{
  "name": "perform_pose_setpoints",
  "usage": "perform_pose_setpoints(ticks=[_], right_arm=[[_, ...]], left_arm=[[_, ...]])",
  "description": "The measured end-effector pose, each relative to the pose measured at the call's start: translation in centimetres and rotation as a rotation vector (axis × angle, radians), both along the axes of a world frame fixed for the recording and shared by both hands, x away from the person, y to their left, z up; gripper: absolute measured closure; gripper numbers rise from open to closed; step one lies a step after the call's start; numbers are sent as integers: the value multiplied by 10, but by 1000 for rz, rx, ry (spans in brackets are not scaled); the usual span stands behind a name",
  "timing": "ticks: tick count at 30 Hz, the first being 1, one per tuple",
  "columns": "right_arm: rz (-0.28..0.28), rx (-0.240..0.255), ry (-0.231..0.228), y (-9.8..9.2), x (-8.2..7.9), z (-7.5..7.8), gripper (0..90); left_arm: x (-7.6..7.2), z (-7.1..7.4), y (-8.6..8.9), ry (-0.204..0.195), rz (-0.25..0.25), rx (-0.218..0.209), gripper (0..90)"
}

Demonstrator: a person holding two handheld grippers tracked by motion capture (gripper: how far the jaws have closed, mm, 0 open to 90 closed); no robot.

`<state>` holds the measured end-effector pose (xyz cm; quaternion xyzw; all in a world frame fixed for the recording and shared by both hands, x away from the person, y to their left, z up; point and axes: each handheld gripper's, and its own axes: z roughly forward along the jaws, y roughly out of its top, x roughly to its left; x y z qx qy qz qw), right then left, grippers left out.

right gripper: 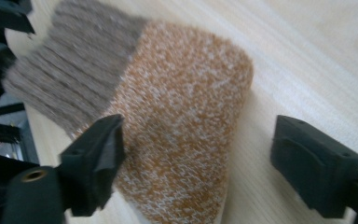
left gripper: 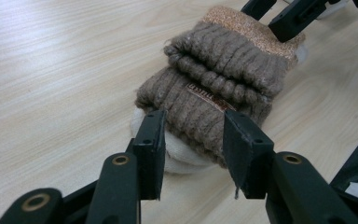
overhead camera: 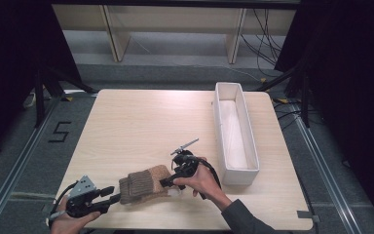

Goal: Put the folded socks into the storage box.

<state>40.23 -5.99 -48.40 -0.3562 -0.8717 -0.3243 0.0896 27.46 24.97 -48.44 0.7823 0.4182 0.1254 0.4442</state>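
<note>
High view: your folded socks (overhead camera: 145,184) lie near the table's (overhead camera: 141,122) front edge, between your two grippers. The left gripper (overhead camera: 108,195) sits at the ribbed brown end, the right gripper (overhead camera: 168,181) at the orange end. Most of the tabletop behind the bundle is bare, and the long white tray (overhead camera: 234,131) stands well apart along the right side. Your right hand (overhead camera: 202,179) covers part of its gripper.

Left gripper view: your jaws stand apart, flanking the brown cuff (left gripper: 214,88) and a white layer beneath it; I cannot tell whether the pads touch the knit. A small label on the cuff is too small to read.

Right gripper view: your jaws are spread wide. One pad lies at the edge of the orange speckled part (right gripper: 182,126); the other is clear of it, over bare wood. The picture is blurred.
</note>
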Motion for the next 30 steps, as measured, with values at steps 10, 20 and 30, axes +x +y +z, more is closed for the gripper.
perform_pose_setpoints(ticks=[10,20,30], right_arm=[[34,32,88,6,3,-14,166],[78,55,102,16,-1,-15,264],[79,121,127,21,0,-20,297]], left_arm=[[2,-12,-8,22,-35,21,630],[3,-19,-12,53,-72,70,661],[3,-20,-15,48,-68,64,668]])
